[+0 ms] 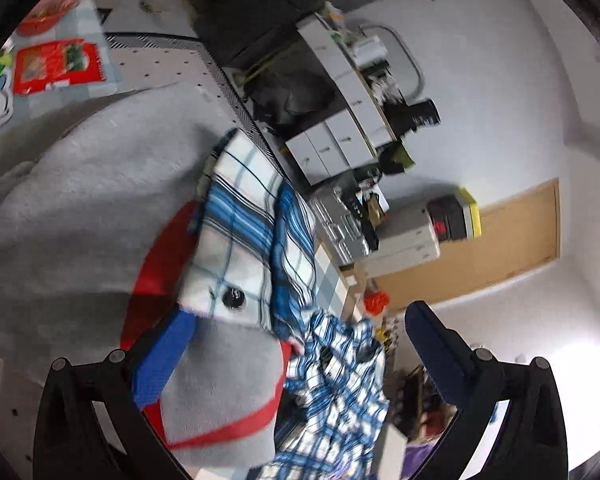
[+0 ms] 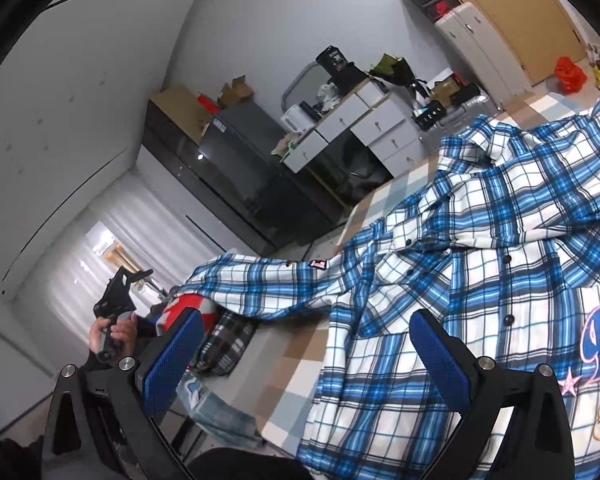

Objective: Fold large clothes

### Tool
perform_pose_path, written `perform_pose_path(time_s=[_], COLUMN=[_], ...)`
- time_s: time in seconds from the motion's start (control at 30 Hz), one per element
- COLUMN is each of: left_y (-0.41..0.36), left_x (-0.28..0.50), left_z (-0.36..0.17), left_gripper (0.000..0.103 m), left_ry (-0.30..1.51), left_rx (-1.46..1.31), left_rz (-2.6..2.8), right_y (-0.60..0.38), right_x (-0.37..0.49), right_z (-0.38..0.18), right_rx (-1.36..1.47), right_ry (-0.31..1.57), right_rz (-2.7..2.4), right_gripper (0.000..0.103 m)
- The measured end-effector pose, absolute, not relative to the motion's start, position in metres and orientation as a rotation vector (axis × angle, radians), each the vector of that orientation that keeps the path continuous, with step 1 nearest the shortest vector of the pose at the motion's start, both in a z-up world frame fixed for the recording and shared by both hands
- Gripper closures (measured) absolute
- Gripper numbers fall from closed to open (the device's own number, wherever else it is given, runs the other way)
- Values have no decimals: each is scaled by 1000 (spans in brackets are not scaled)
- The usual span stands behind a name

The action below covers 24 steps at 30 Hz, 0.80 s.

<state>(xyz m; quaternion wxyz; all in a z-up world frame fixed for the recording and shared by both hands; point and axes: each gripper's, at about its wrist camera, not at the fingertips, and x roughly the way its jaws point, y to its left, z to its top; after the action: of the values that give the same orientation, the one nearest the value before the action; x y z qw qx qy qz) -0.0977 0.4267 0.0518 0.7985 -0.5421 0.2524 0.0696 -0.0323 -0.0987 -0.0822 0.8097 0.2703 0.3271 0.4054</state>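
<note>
Blue-and-white plaid flannel shirt [image 2: 480, 240] spread over checked table [image 2: 300, 348]. Right tongs [image 2: 304, 354] released above it. Left tongs [image 1: 292, 344] spread wide, empty, over grey fleece garment [image 1: 80, 200].

Black grippers [image 2: 306, 350]; blue pads [image 2: 172, 354]; silver screws [image 2: 126, 363]

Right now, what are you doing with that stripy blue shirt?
A person is folding a big blue-and-white plaid button shirt spread on a checked table. The right claw hovers open over the shirt, holding nothing. The left claw is open too, by a plaid sleeve lying over a grey fleece garment.
</note>
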Motion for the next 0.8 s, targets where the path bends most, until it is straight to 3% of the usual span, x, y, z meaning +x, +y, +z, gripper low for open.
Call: perform_pose_path(time_s=[0.13, 0.23, 0.3, 0.37, 0.4, 0.43, 0.8], left_y=[434, 438, 439, 439, 440, 440, 420], left_x=[-96, -96, -97, -98, -98, -96, -55], left_z=[53, 53, 52, 50, 49, 49, 86], left_gripper=[1, 17, 34, 68, 92, 101, 103], left_ry=[531, 503, 491, 494, 501, 506, 504], left_rx=[-1207, -1209, -1197, -1197, -1188, -1186, -1052], left_rz=[148, 207, 265, 316, 343, 345, 280], right_y=[-96, -94, -92, -91, -90, -89, -95], right_x=[-32, -32, -32, -34, -35, -35, -35], right_z=[-83, -85, -85, -85, -85, -85, -81], right_rx=[571, 565, 560, 546, 539, 532, 533], right_ry=[706, 716, 717, 711, 708, 708, 692], right_rz=[872, 871, 874, 873, 874, 874, 857], right_gripper=[0, 0, 0, 0, 0, 0, 0])
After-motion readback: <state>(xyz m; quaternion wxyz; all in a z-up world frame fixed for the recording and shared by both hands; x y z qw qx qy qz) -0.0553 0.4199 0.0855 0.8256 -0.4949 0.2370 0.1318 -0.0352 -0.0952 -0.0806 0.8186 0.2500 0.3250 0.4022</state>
